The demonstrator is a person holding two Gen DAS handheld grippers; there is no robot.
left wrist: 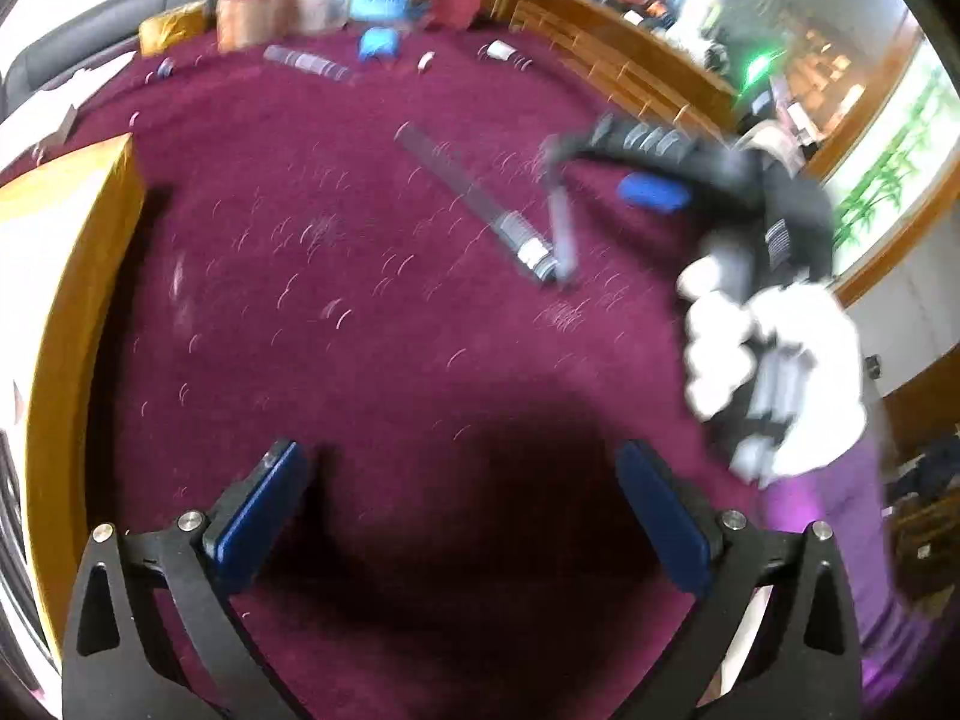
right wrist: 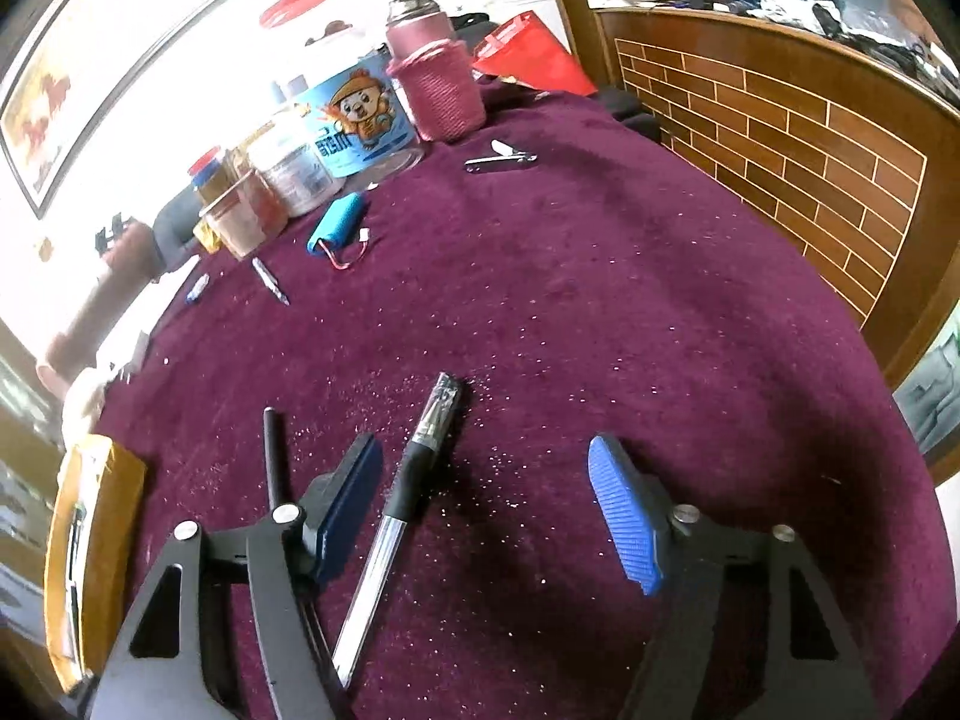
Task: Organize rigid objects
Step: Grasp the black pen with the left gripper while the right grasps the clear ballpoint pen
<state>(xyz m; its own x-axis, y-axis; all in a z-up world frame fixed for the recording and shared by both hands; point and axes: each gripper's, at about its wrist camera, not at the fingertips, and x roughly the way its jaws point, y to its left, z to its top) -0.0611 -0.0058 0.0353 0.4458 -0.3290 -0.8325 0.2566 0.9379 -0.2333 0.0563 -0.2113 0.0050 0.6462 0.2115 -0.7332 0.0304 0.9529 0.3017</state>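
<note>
Two grippers work over a desk (right wrist: 600,312) covered in dark red cloth. Nearest in the right wrist view, the right gripper (right wrist: 486,504) has its blue-padded fingers (right wrist: 624,516) set apart, neither pad pressing on anything. A pen (right wrist: 399,516) lies flat on the cloth between them, closer to the left pad, its clear barrel toward the camera and its black end pointing away. A thin black stick (right wrist: 273,456) lies just beside the left finger, on its outer side. A yellow box (right wrist: 90,552) sits at the desk's near left edge.

In the left wrist view, the left gripper (left wrist: 459,516) hangs above bare cloth with its fingers (left wrist: 258,516) spread wide and nothing between them. The same view, blurred, shows the right gripper (left wrist: 600,180) above the pen (left wrist: 474,204), gripped by a white-gloved hand (left wrist: 774,372).

Farther out on the cloth lie a blue battery pack (right wrist: 336,222) with red wires, a small pen-like item (right wrist: 270,281) to its left, and a folding knife (right wrist: 501,161) near the back. Along the far edge stand several jars (right wrist: 270,192), a light blue tin (right wrist: 360,120) with a cartoon figure and a flask in a pink knitted sleeve (right wrist: 435,84). A red bag (right wrist: 534,57) lies behind them. A wooden counter (right wrist: 780,138) with a brick pattern curves along the right.
</note>
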